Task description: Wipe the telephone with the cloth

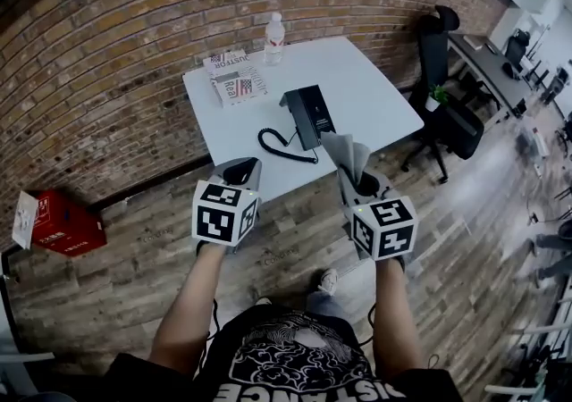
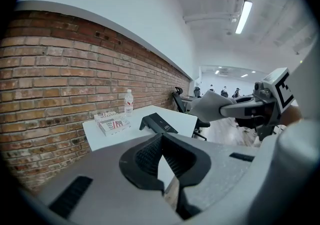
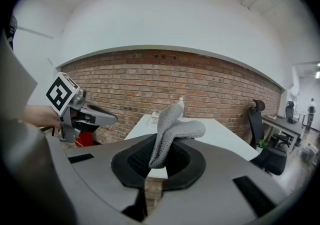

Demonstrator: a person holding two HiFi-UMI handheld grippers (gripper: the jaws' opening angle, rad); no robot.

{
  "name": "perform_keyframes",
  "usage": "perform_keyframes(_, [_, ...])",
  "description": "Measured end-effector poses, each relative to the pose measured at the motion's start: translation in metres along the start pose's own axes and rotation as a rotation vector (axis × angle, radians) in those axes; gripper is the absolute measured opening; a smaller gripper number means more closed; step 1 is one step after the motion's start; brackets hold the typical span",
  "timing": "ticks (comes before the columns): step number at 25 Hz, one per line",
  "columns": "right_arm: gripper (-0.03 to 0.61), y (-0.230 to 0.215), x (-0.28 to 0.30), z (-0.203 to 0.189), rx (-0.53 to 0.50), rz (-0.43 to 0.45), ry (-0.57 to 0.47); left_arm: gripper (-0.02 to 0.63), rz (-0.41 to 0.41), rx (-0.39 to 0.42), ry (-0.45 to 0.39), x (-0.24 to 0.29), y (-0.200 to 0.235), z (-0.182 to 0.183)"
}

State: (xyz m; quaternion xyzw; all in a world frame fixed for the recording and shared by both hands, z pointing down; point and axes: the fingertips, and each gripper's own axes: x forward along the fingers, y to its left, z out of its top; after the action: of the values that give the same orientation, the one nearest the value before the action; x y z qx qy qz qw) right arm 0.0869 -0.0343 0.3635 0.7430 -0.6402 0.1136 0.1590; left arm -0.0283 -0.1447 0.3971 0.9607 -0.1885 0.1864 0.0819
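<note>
Far left on the floor, red box (image 1: 63, 223) against the brick wall. Next over, left gripper (image 1: 241, 170) held level short of the table (image 1: 366, 79); jaws drawn together, tips meeting, nothing between them in the left gripper view (image 2: 161, 155). On the table's back left corner, books (image 1: 234, 79) in a low stack, then a bottle (image 1: 274, 38) standing upright just beside them at the far edge. Nearer the front edge, coiled cord (image 1: 279, 143), then the phone (image 1: 308, 114) itself, black, sloped, handset in place, sitting bare on the white top. Just right of that, grey cloth (image 1: 347, 154) sticking up out of the right gripper (image 1: 359, 180), pinched tight between the jaws (image 3: 161, 150), free end (image 3: 172, 128) flopped over to the right. Cloth in the air above the table's near edge, close to the phone but apart from it. Far right, black office chair (image 1: 440, 61) beyond the table corner.
</note>
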Motion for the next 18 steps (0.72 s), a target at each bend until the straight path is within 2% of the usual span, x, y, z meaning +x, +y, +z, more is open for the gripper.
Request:
perform_keyframes(8, [0.012, -0.033, 0.049, 0.001, -0.018, 0.078, -0.01, 0.006, 0.076, -0.01, 0.014, 0.039, 0.017, 0.002])
perform_keyframes(18, [0.011, -0.095, 0.127, 0.019, -0.076, 0.249, -0.009, 0.006, 0.227, -0.09, 0.018, 0.108, 0.04, 0.023])
